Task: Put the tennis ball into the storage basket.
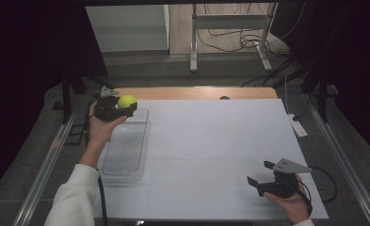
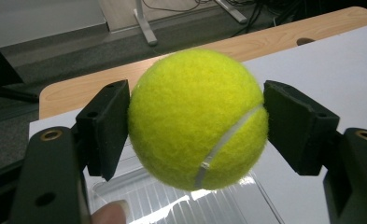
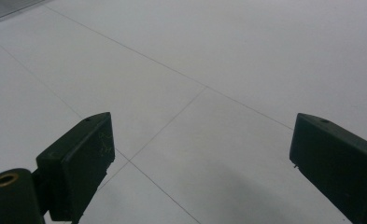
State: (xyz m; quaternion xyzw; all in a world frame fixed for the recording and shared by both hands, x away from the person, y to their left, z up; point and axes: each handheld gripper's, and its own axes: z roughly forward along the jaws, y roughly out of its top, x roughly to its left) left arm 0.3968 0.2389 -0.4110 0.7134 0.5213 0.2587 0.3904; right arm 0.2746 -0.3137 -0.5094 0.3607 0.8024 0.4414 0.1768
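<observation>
The ball is looking fuzzy, felt-like, with a smooth seam. The tray is showing clear, ribbed, glossy plastic. The table is looking matt white, its far edge wood.

A white surface with a bare wooden strip at 12 o'clock stands on grey floor. Black curtains hang at 9 and 3 o'clock; a metal stand and cables lie beyond.
</observation>
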